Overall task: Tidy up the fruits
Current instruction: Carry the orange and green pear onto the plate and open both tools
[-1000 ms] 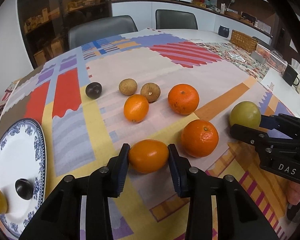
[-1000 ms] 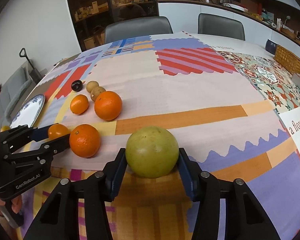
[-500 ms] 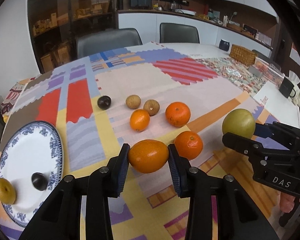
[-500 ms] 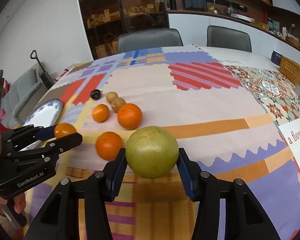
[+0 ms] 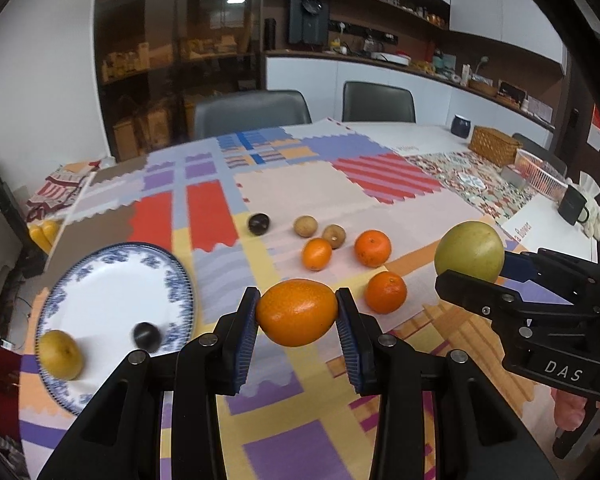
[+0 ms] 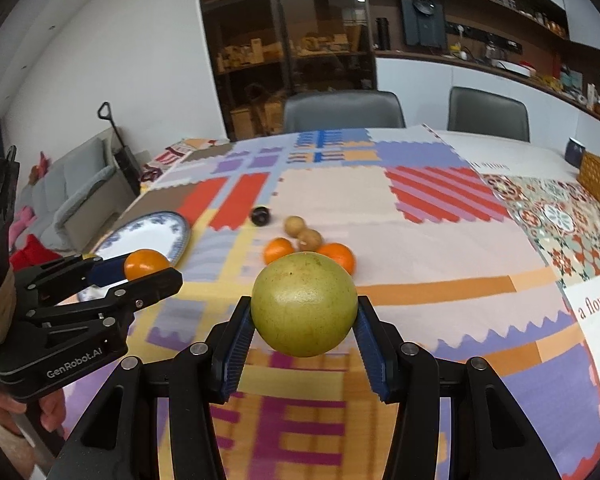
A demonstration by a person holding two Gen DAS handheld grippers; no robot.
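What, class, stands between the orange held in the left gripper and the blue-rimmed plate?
Nothing visible. The left gripper holds the orange above the tablecloth, and only bare cloth lies between it and the plate.

Wicker basket [image 5: 493, 145] beyond patchwork tablecloth [image 5: 320, 184]

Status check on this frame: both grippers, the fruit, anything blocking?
Left gripper shut on orange, lifted. Right gripper shut on green fruit, lifted. Plate holds two fruits; path clear.
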